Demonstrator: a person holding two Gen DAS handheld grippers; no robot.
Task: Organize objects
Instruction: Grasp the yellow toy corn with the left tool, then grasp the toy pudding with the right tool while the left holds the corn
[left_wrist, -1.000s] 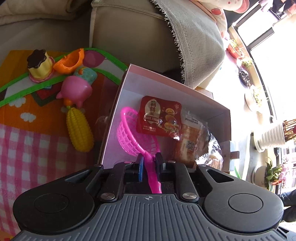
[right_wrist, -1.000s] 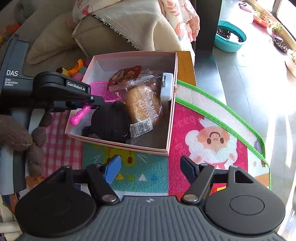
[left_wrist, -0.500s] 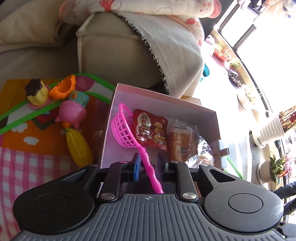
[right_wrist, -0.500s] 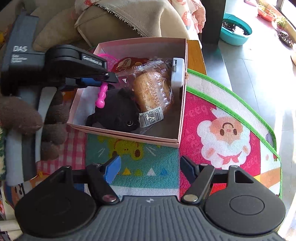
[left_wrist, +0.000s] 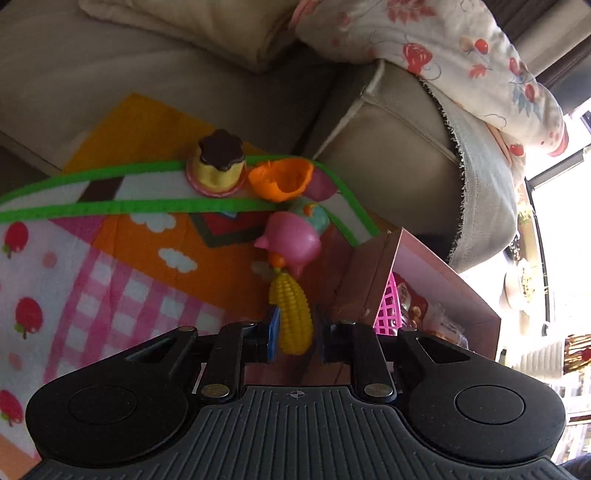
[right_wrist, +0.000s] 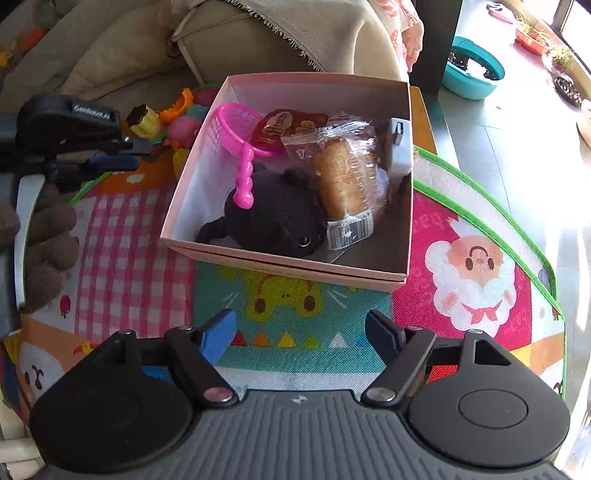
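Note:
A pink box (right_wrist: 295, 266) on the play mat holds a pink toy strainer (right_wrist: 240, 147), a black plush (right_wrist: 273, 221), a wrapped bread roll (right_wrist: 343, 181) and a red snack packet (right_wrist: 284, 123). My left gripper (left_wrist: 294, 334) is open beside the box's left wall, its fingers either side of a yellow toy corn (left_wrist: 291, 314) on the mat. It also shows in the right wrist view (right_wrist: 110, 153). Beyond the corn lie a pink toy (left_wrist: 291, 240), an orange cup (left_wrist: 282, 179) and a pudding toy (left_wrist: 218, 162). My right gripper (right_wrist: 301, 332) is open and empty, in front of the box.
A beige sofa (left_wrist: 388, 155) with a blanket (left_wrist: 480, 177) stands behind the mat and box. The colourful play mat (right_wrist: 472, 266) spreads to the right, ending at a green border. A teal basin (right_wrist: 472, 74) sits on the floor at the far right.
My left gripper let go of the pink strainer, which now lies in the box. It moved left out of the box and down to the yellow corn. The right gripper stayed open.

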